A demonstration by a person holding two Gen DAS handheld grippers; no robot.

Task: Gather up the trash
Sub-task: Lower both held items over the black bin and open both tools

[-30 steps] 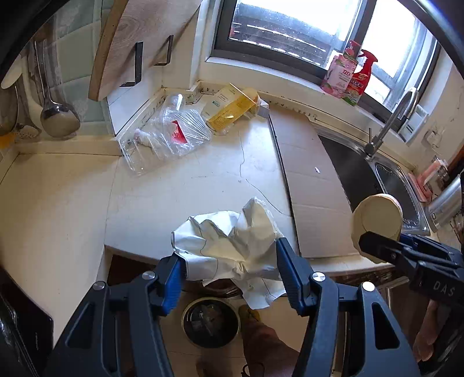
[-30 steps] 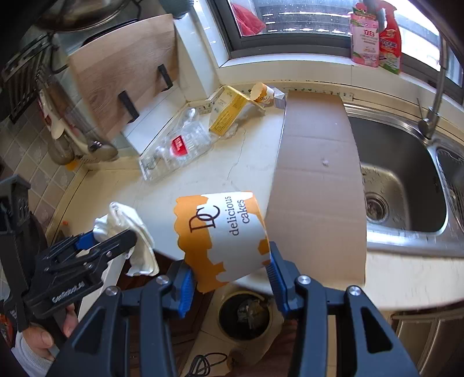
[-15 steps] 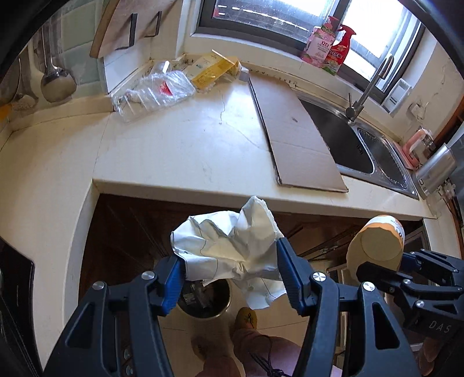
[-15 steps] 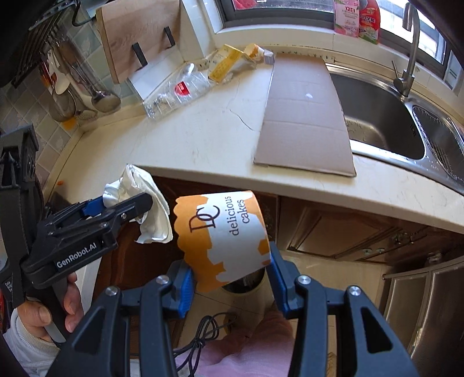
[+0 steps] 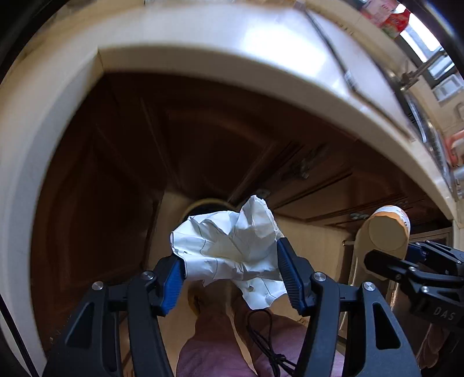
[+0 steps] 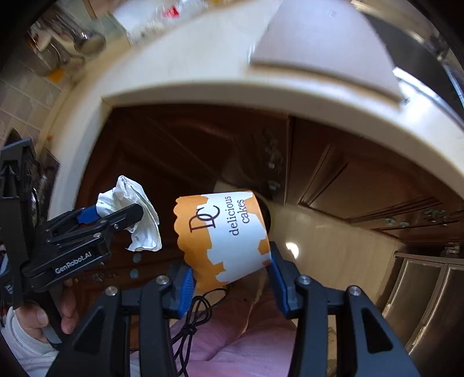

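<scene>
Below the counter, over the bin, my left gripper pinched the paper and the right gripper the cup; neither was dropped yet, and bottle and cardboard remained above.

Your left gripper is black with blue pads, and the paper in it is white with thin grey lines. Your right gripper is black too, blue pads again; its cup is white with ragged orange patches and dark lettering, its base plain tan. The table is cream, the cabinets below dark brown, the floor pale beige. The cardboard is grey-brown. Your trousers are pink, your sleeve white.
</scene>
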